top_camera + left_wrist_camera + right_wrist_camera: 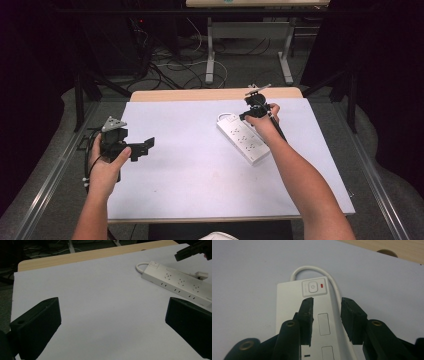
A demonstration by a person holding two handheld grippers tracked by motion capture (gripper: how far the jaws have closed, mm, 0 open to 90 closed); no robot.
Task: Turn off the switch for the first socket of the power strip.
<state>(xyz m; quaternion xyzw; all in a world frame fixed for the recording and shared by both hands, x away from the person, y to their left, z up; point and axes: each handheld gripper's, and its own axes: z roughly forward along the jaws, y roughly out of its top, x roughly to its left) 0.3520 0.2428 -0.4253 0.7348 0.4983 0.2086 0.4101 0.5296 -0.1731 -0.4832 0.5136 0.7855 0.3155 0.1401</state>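
Over the power strip [243, 138], toward the table's far right, hovers the right gripper [325, 315], jaws partly open, empty.
Rigid, light, smooth plastic; I judge its long sides best to grip. Well left of the strip, the left gripper [142, 146] gapes wide, empty, above bare white tabletop [190, 170] offering ample room.

We've got one obstacle on the tabletop [200, 175]: the power strip [243, 137], lying diagonally right of centre, its cord [332, 282] looping off the far end. Left half and near edge are bare. Right gripper [325, 315] hangs over the strip's switch end, fingers parted; left gripper [145, 147] is well apart.
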